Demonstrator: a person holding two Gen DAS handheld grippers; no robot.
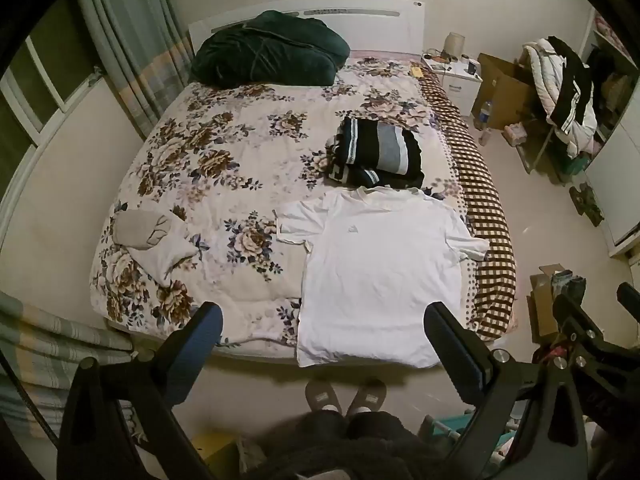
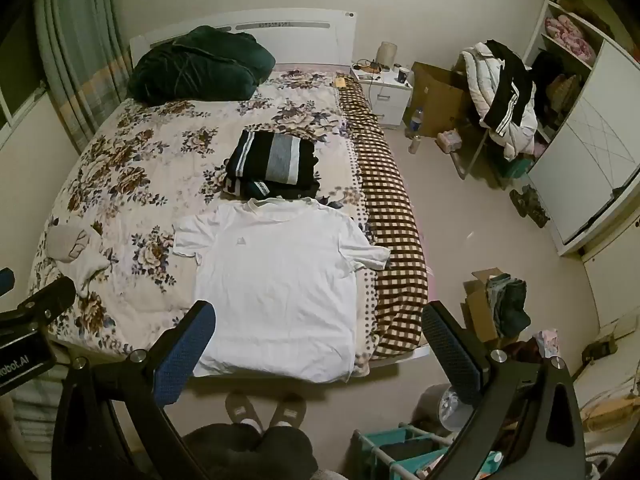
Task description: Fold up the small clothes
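Both grippers hang up in the air over the foot of the bed (image 1: pixel 168 168). Left gripper (image 1: pixel 326 344) has its fingers wide apart, holding nothing. Right gripper (image 2: pixel 320 346) is just the same. Below them, a white T-shirt (image 1: pixel 376 272) lies flat on the flowery quilt. Folded dark clothes (image 1: pixel 376 156) sit just past its collar.

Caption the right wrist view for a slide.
Open right gripper above a white T-shirt spread flat on the floral bed, folded dark clothes beyond.
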